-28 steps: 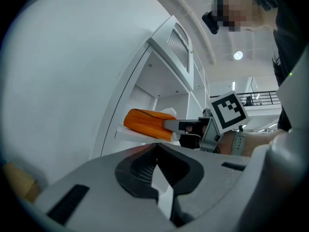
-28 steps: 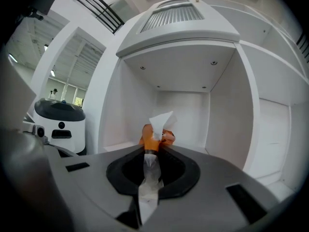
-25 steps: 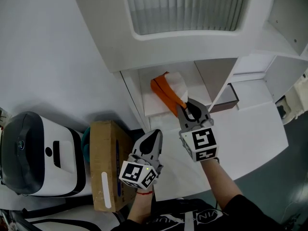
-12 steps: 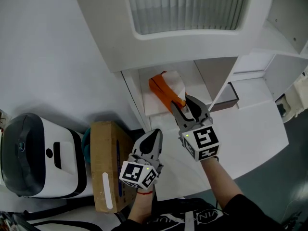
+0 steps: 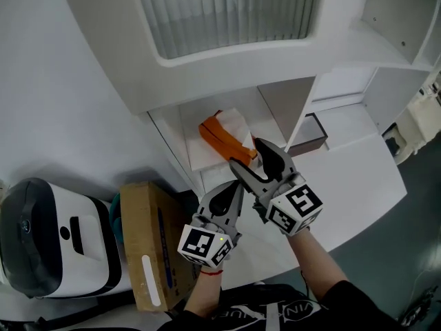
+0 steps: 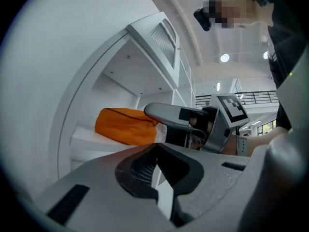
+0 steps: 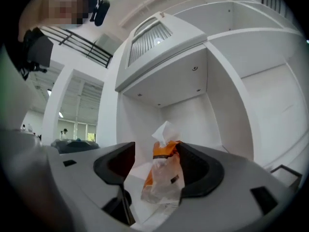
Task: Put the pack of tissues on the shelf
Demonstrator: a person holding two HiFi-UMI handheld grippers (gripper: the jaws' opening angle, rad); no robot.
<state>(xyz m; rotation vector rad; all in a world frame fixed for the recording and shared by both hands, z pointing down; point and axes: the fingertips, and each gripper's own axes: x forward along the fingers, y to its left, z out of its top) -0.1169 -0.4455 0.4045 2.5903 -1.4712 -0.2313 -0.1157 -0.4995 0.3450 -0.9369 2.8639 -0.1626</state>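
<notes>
1. On the lower shelf (image 5: 198, 158) of the white cabinet (image 5: 227, 67), the pack of tissues (image 5: 222, 138) lies on its side. White tissue shows beyond its orange wrapper. It rests on the board under its own weight, well inside the opening, so I judge the placing itself done.
2. My right gripper (image 5: 245, 152) sits at the mouth of that shelf and points level into it. Its jaws have just been opening and stand spread wide. The near end of the pack is in the gap between them, close to one jaw, but I see no pad pressing on it. I read this as a release, with the gap there to let the pack go free.
3. My left gripper (image 5: 233, 188) has its jaws pressed together on nothing. I keep it just beside the right one and short of the shelf opening, because this is a one-handed job and it only needs to stay clear.
4. Next I would draw the right gripper straight back along its own line. The risk I see is the nearer jaw catching the clear film end and dragging the pack toward the edge.
</notes>
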